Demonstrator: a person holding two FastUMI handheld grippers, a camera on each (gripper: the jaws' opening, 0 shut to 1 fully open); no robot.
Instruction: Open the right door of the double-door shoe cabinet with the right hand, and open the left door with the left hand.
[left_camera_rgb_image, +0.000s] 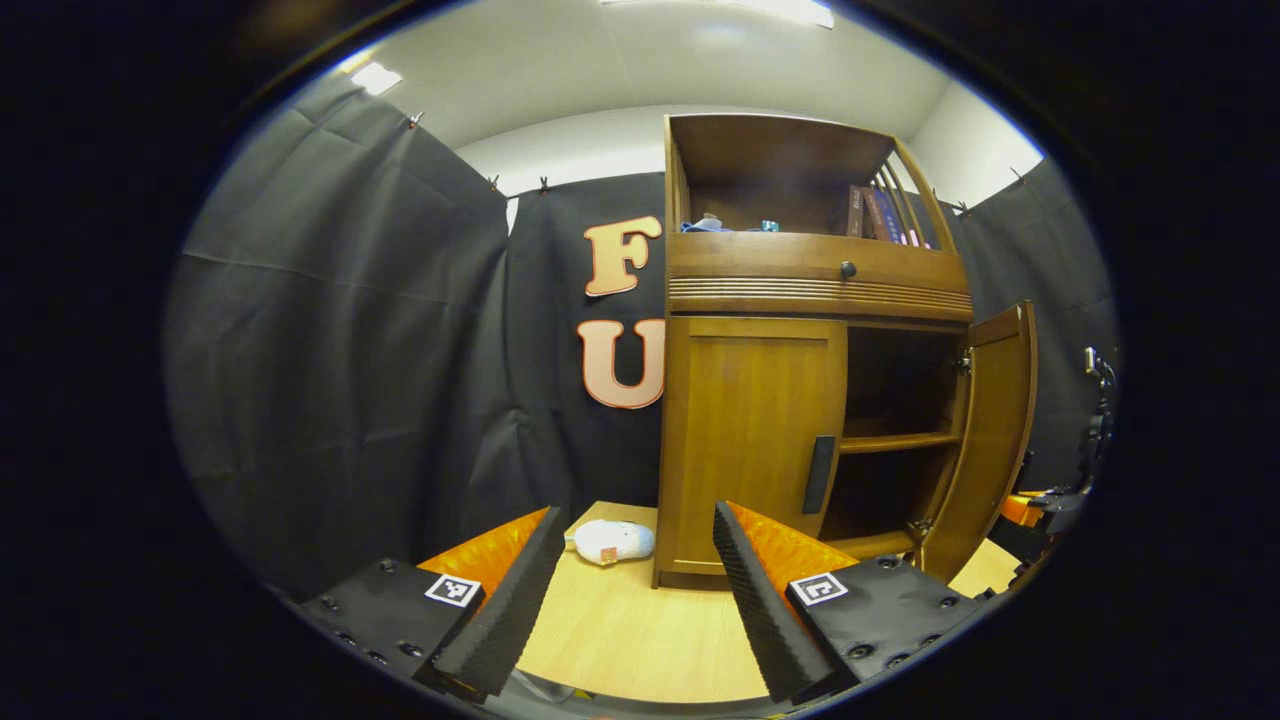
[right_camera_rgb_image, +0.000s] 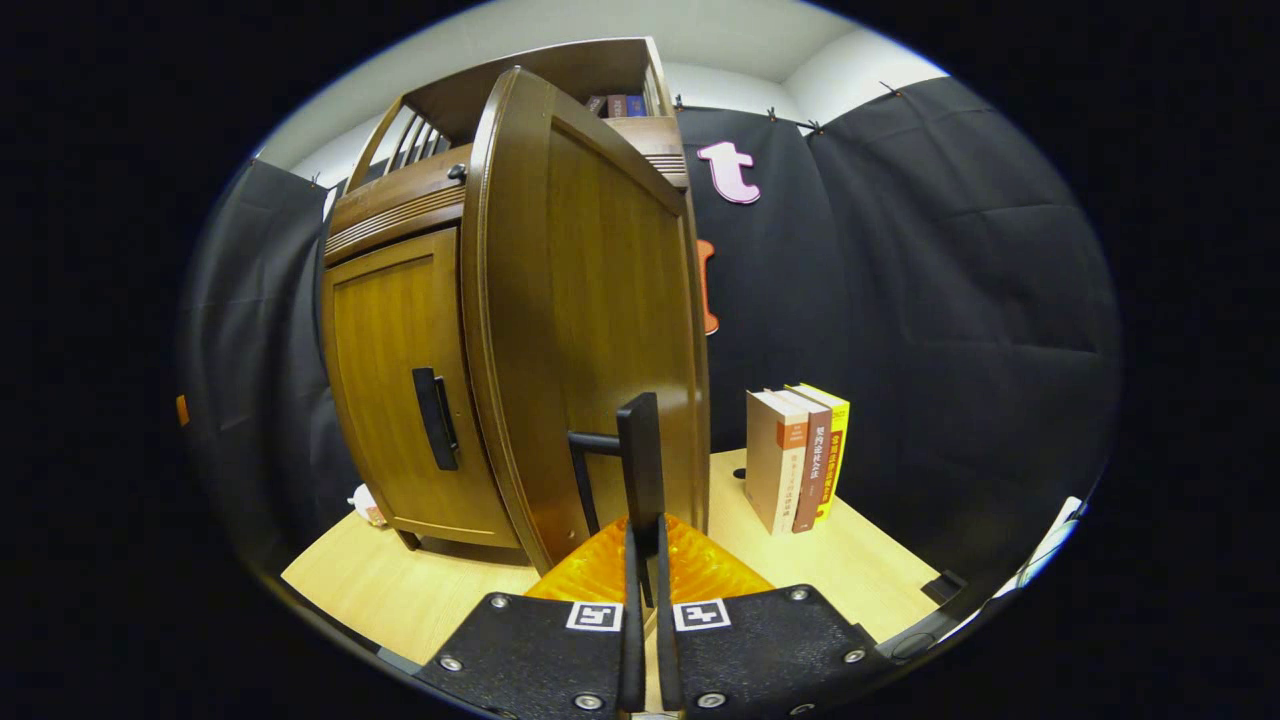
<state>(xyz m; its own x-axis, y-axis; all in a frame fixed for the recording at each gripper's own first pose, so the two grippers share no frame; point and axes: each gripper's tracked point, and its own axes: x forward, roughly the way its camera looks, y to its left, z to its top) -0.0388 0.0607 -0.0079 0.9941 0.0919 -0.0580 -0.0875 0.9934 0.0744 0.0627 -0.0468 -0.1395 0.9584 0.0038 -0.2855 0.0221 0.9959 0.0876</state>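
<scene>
Cabinet (left_camera_rgb_image: 800, 400) stood on the desk (left_camera_rgb_image: 640, 640). Right door (right_camera_rgb_image: 590, 320) hung open, my right gripper (right_camera_rgb_image: 645, 560) pinching its handle (right_camera_rgb_image: 640, 460). Left door (left_camera_rgb_image: 750, 440) remained closed; my left gripper (left_camera_rgb_image: 635, 590) was spread, short of it.

A pale wooden table (left_camera_rgb_image: 640, 640) carried the scene, its light top running out toward black cloth hung on every side. On it, near the cloth, lay a small white stuffed thing (left_camera_rgb_image: 611, 541), perhaps a soft toy, though it was too far off to be sure. In the right gripper view three books (right_camera_rgb_image: 797, 457) stood upright on the table, pressed side by side, spines outward. More books (left_camera_rgb_image: 880, 215) leaned on an upper open shelf behind slanted rails, and something pale blue (left_camera_rgb_image: 708, 225) lay on that same shelf. Ceiling lights (left_camera_rgb_image: 790, 10) glowed overhead.
</scene>
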